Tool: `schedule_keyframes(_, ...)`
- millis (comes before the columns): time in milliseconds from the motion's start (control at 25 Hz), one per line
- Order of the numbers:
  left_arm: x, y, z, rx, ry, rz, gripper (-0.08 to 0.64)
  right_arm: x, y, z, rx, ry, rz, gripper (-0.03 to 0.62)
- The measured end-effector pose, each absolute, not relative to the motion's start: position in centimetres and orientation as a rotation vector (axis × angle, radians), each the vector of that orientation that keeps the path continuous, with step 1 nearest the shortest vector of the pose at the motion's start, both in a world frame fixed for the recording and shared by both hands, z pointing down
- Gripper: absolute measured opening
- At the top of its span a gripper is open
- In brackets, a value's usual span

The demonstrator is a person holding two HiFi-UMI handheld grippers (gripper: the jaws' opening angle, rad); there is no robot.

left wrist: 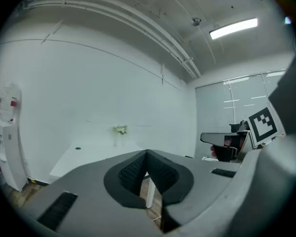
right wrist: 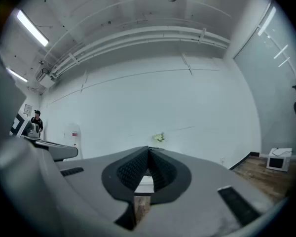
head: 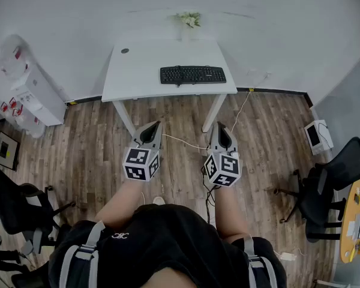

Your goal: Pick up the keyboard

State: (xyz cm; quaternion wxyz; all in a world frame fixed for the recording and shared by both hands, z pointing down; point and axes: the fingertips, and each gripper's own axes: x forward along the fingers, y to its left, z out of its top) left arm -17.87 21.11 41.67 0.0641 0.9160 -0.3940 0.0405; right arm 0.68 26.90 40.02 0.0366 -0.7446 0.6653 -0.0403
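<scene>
Bright ceiling lights; fisheye-warped edges

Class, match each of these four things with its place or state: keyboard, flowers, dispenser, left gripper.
Things:
1. keyboard
2. flowers
3. dispenser
4. left gripper

Places or states:
A. shut, holding nothing
B. at the back edge of the desk
C. on the floor, left of the desk
D. flat on the desk, right of its middle

Pairs: 1-D, 2-B, 3-C, 4-A
</scene>
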Motion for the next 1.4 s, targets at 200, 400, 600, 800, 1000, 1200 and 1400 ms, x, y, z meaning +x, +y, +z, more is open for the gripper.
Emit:
schedule_keyframes(200,-18.1,20.2,41.2,2.783,-1.189,0.092,0.0,0.5,26.2,39.9,-2.288,2.018,-0.115,0.005)
schedule_keyframes(400,-17.6,19.5,41.2,2.788,-1.177,0.091,0.0,1.0,25.6,39.9,-2.288,1.998,-0.124,0.005)
schedule_keyframes(600,-17.6,18.8,41.2,2.796,-1.169,0.093,0.0,0.7,24.8,39.9,-2.294,1.999,-0.129,0.005)
schedule_keyframes(800,-17.8,18.3,40.9,2.811,-1.133,0.051,0.0,0.0,23.9,40.3,-2.297,2.017,-0.135,0.005)
schedule_keyframes(1000,-18.6,17.1,41.2,2.824,-1.102,0.047,0.0,-1.4,22.7,40.5,-2.295,2.016,-0.146,0.005)
schedule_keyframes(1200,-19.6,16.0,41.7,2.844,-1.052,0.041,0.0,-2.8,22.1,40.9,-2.329,2.006,-0.118,0.005)
schedule_keyframes(1400,-20.5,15.6,41.8,2.86,-0.969,0.018,0.0,-3.2,22.0,41.0,-2.373,1.944,-0.101,0.005)
